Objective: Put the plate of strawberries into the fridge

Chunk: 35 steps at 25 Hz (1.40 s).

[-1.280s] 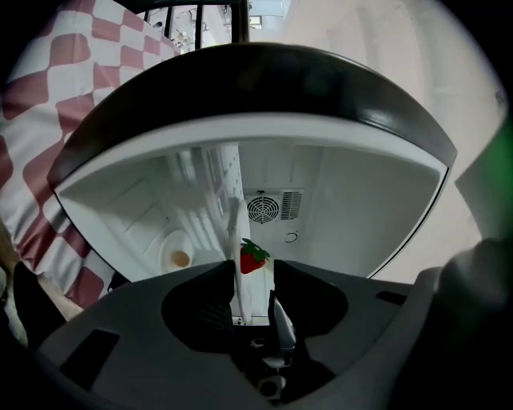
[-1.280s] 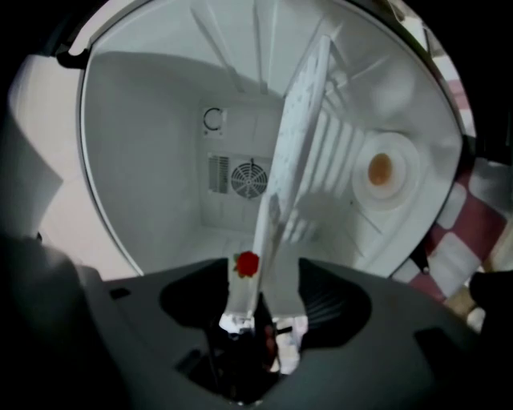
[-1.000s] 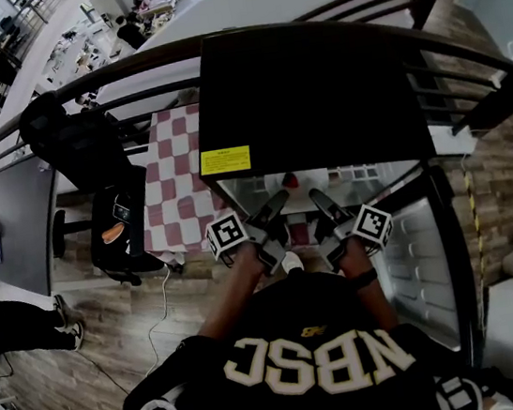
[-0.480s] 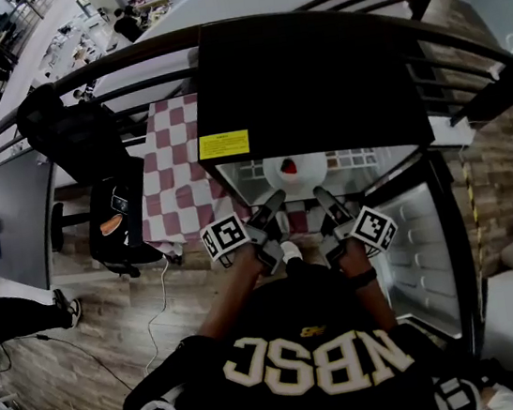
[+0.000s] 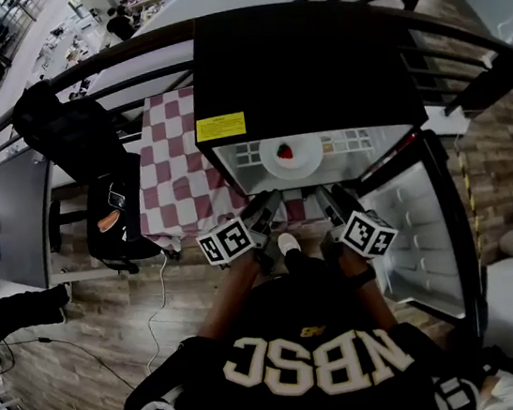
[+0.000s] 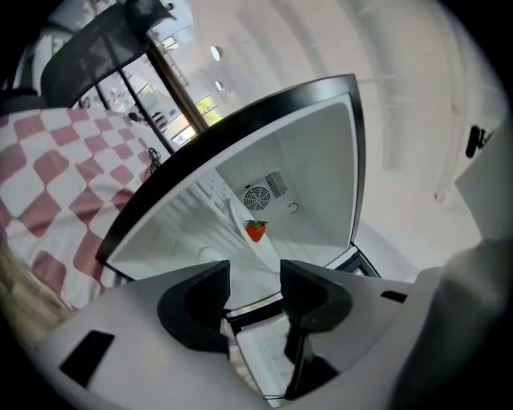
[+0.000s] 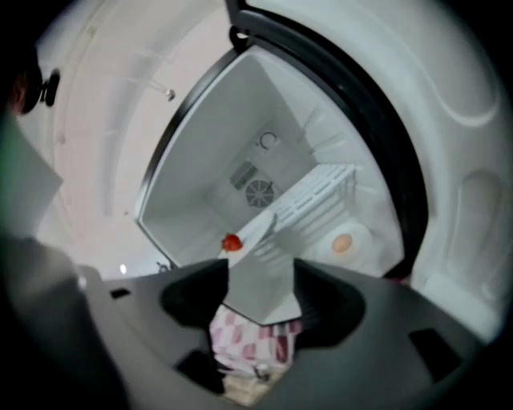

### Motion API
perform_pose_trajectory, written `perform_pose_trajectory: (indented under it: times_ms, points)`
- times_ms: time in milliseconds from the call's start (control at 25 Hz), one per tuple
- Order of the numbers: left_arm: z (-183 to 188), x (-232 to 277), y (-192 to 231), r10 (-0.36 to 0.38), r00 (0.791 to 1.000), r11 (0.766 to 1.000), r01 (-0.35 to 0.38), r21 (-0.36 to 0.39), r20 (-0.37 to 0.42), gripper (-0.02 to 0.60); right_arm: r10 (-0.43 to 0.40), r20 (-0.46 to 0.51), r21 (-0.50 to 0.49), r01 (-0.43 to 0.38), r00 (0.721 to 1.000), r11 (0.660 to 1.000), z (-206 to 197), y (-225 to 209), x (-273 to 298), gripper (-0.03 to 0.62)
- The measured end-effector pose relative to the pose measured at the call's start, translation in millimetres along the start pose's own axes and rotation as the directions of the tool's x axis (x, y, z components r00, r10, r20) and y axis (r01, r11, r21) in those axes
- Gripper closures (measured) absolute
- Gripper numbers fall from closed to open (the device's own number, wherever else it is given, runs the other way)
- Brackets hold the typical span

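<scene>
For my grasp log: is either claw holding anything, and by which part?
Nothing is held. The left claw and right claw are open and empty; the plate sits inside the fridge.

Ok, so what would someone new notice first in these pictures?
A red strawberry on a white plate sits inside the open black fridge, straight ahead in the head view. Just below it, the left claw and right claw hang side by side at the fridge's mouth, both open and empty. A red-and-white checked cloth lies to the fridge's left.
</scene>
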State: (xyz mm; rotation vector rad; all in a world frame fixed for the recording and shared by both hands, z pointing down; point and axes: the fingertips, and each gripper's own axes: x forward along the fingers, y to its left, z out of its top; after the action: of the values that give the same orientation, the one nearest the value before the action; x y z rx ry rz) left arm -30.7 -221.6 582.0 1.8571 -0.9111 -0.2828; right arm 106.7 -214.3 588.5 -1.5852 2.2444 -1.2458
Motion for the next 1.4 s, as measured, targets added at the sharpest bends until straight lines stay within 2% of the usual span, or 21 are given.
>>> perform_pose_trajectory:
  times_ms: [120,200,280,360,480,560,640,720,840,1200,1400]
  points:
    - [-7,-5,0,0.047,0.998,0.989,-0.041,0.144,-0.036,0.376,-0.094,0.018,-0.229,0.095,0.995,0.969,2,4,-9,0.329]
    - [-8,-7,-5,0.052,0.998,0.979,-0.043,0.197,-0.040,0.377,-0.099,0.033,-0.302,0.104,0.995,0.948,3,10,-13,0.330]
    - [-8,-8,-11,0.060,0.998,0.963,-0.049,0.264,-0.035,0.377,-0.086,0.038,-0.330,0.093,0.996,0.939,2,17,-14,0.333]
    - [-8,-10,-15,0.083,0.996,0.931,-0.069,0.357,-0.024,0.383,-0.081,0.039,-0.355,0.089,0.996,0.931,0,21,-15,0.353]
    - [-3,-14,-19,0.131,0.991,0.860,-0.122,0.496,0.016,0.396,-0.081,0.046,-0.394,0.092,0.996,0.914,0,25,-17,0.454]
    - [2,-14,-24,0.145,0.988,0.810,-0.146,0.568,0.047,0.410,-0.083,0.053,-0.429,0.097,0.995,0.898,1,28,-16,0.465]
    - [5,-13,-25,0.151,0.987,0.781,-0.157,0.605,0.062,0.445,-0.082,0.057,-0.468,0.099,0.995,0.878,2,32,-14,0.474]
    - [5,-11,-23,0.155,0.986,0.768,-0.160,0.620,0.062,0.478,-0.079,0.053,-0.494,0.095,0.995,0.864,1,35,-11,0.485]
    - [2,-6,-21,0.162,0.986,0.753,-0.156,0.640,0.050,0.493,-0.078,0.038,-0.512,0.086,0.996,0.855,-2,37,-4,0.503]
    - [2,11,-19,0.170,0.985,0.748,-0.148,0.647,0.029,0.554,-0.065,0.002,-0.552,0.055,0.998,0.832,1,42,16,0.528]
    - [-1,21,-16,0.182,0.983,0.733,-0.143,0.665,0.011,0.565,-0.062,-0.030,-0.562,0.035,0.998,0.826,-2,41,27,0.534]
